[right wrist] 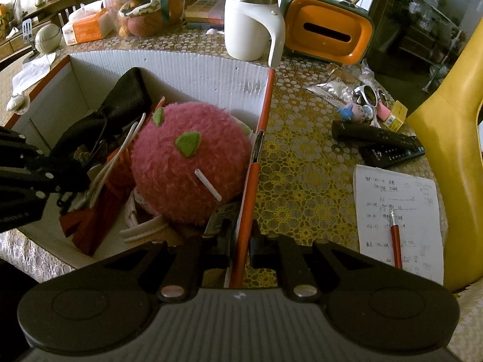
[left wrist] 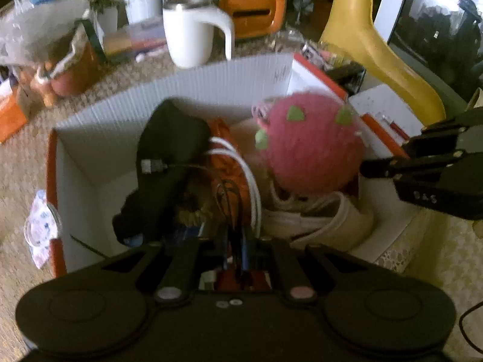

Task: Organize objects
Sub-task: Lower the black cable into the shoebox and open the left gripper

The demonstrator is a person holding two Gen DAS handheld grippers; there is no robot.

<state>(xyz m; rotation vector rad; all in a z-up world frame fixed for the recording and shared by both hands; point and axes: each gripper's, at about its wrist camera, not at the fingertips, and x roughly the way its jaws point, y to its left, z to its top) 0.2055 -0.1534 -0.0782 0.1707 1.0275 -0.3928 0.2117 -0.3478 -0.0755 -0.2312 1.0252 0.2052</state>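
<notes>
A white corrugated box point(left wrist: 120, 114) with an orange rim holds a pink plush ball point(left wrist: 308, 147) with green spots, a black pouch point(left wrist: 169, 150), an orange cloth and white sandals point(left wrist: 326, 220). My left gripper point(left wrist: 238, 247) points steeply down into the box, shut on a bundle of white and black cables point(left wrist: 253, 193) that loops over the contents. In the right wrist view it point(right wrist: 71, 181) comes in from the left beside the plush ball point(right wrist: 187, 163). My right gripper point(right wrist: 241, 247) is shut on the box's orange-edged right wall point(right wrist: 262, 126), one finger on each side.
Behind the box stand a white mug point(right wrist: 250, 27) and an orange tissue holder point(right wrist: 326, 30). To its right lie two black remotes point(right wrist: 380, 141), sunglasses point(right wrist: 371, 93), small toys, and a notepad point(right wrist: 395, 211) with a red pen. A yellow chair point(right wrist: 452, 157) borders the table.
</notes>
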